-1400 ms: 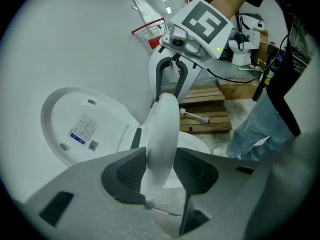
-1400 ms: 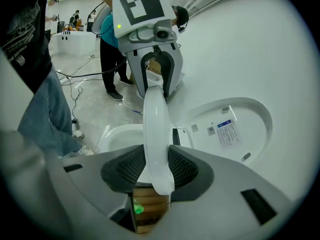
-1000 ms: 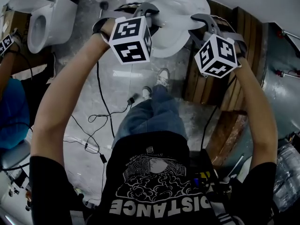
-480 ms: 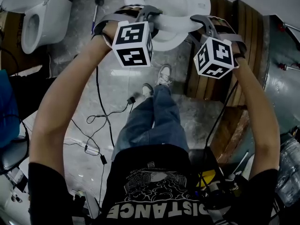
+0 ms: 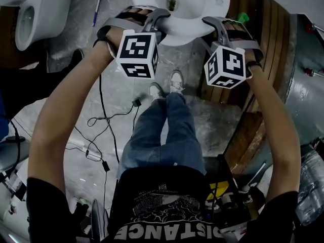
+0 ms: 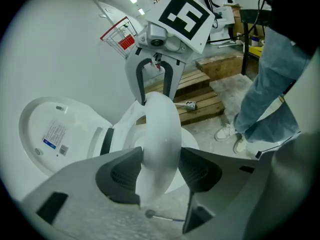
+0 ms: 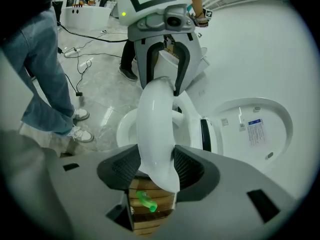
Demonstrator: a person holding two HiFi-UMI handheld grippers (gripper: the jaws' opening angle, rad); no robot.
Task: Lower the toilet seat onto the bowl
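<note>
A white toilet bowl (image 5: pixel 202 1) stands at the top of the head view. Its lid (image 6: pixel 50 134) is raised against the wall. The white toilet seat (image 5: pixel 177 34) hangs tilted above the bowl rim (image 7: pixel 125 126), and I hold it from both sides. My left gripper (image 5: pixel 157 19) has the seat's edge (image 6: pixel 160 129) between its pads, which touch it. My right gripper (image 5: pixel 212 24) grips the opposite edge (image 7: pixel 155 119) the same way. Both pairs of jaws have just been opening, with the seat still between them. Each gripper view shows the other gripper across the ring.
A second toilet (image 5: pixel 30 14) stands at the upper left. Wooden pallets (image 5: pixel 253 49) lie right of the bowl, with a green bottle (image 7: pixel 145 201) on them. Cables (image 5: pixel 101 125) trail over the floor. My own legs and shoes (image 5: pixel 172 85) stand just before the bowl.
Both grippers have moved downward together with the seat, bringing it closer to the bowl. The toilet has slid toward the top edge of the head view.
</note>
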